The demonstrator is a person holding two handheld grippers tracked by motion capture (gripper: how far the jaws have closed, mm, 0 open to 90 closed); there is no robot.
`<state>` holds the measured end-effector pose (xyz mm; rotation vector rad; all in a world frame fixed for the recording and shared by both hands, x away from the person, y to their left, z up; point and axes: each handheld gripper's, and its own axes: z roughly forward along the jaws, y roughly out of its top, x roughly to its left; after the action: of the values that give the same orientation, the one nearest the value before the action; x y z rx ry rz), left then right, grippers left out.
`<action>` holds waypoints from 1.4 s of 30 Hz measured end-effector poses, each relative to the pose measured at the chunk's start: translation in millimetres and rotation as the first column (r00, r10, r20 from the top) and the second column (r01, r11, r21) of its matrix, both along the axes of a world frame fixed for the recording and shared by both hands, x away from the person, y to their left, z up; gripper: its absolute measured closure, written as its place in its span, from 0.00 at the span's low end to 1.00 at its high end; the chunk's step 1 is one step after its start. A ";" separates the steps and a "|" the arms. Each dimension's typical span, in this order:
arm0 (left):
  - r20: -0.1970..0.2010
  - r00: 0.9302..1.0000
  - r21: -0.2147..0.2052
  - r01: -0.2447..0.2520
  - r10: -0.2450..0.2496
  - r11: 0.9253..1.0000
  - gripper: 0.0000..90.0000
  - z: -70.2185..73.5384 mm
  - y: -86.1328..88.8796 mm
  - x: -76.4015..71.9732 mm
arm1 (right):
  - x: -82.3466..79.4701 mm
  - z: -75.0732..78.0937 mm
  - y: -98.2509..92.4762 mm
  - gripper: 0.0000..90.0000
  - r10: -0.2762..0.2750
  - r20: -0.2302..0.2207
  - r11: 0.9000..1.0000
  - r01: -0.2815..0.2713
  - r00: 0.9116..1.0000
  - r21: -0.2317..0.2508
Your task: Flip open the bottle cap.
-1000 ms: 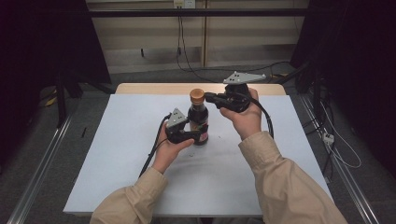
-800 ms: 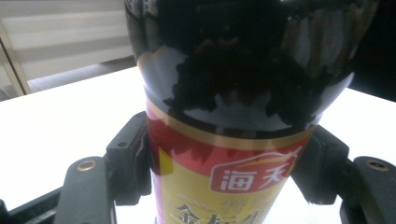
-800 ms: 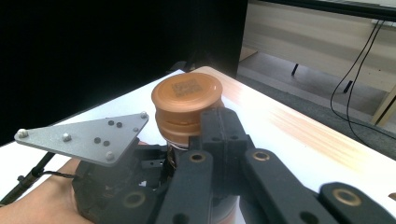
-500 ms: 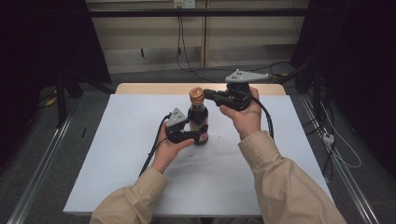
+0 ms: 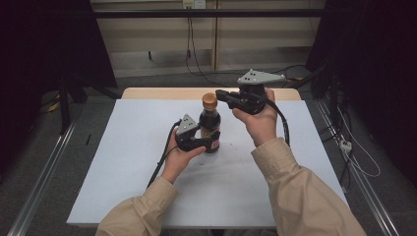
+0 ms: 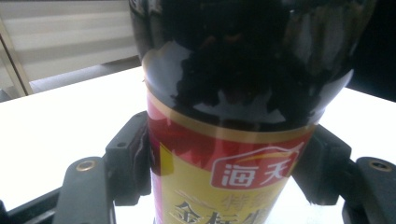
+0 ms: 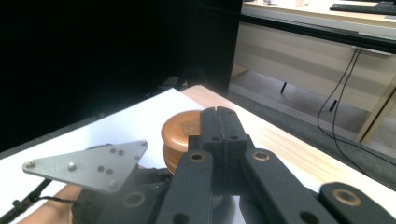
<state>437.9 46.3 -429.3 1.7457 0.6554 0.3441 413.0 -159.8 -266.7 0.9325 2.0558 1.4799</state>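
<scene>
While the dark sauce bottle [image 5: 210, 127] stands upright near the middle of the white surface [image 5: 123, 162], the left gripper [image 5: 202, 142] has it clamped around the lower body, jaws pressed on either side of the red and yellow label [image 6: 219, 182]. From the left gripper view you get it close up: the black pads hug the label left and right, and the glossy dark shoulder of the bottle looms above them. Over on the other side, the right gripper [image 5: 220, 95] sits higher, level with the bottle's top, held in the person's right hand [image 5: 260, 120]. Its jaws are clenched tight together with nothing between them, and in the right gripper view their tips lie right in front of the orange-brown cap [image 7: 181, 134]; whether they actually touch it, I can't tell. That same view catches the left gripper's grey three-cornered plate [image 7: 88, 164] down below the cap. In the high view the left hand [image 5: 183, 156] cradles its gripper from underneath, low to the surface, and both beige sleeves [image 5: 300, 196] come in from the bottom edge. Cap is on the bottle, bottle is planted on the surface just toward the far half, and black cables [image 5: 162, 160] trail from both grippers.
</scene>
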 end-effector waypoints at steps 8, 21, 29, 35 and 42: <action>0.001 1.000 -0.004 0.002 -0.002 1.000 0.34 -0.4 0.1 0.0 | -3.6 -4.3 -9.8 1.00 -0.009 -0.014 1.000 0.009 1.000 -0.003; 0.001 1.000 -0.013 -0.002 0.002 1.000 0.34 -0.9 -0.4 -0.4 | -4.8 -21.3 -6.3 1.00 0.018 -0.059 0.999 -0.020 0.998 -0.039; 0.003 1.000 -0.010 -0.002 0.002 1.000 0.34 -0.9 -0.1 -0.3 | -4.0 -20.7 -2.8 1.00 0.026 -0.057 0.998 -0.028 0.998 -0.051; 0.000 1.000 -0.014 -0.006 0.006 1.000 0.34 -1.0 -0.4 -0.4 | -3.4 -15.9 -1.2 1.00 0.027 -0.060 0.998 -0.030 0.998 -0.052; 0.004 1.000 -0.009 -0.007 0.007 1.000 0.34 -1.0 -0.3 -0.6 | -3.3 -13.5 -1.0 1.00 0.031 -0.063 0.998 -0.034 0.998 -0.047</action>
<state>437.3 46.0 -430.3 1.7338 0.6596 0.3490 409.7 -160.8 -280.2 0.9415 2.1509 1.4280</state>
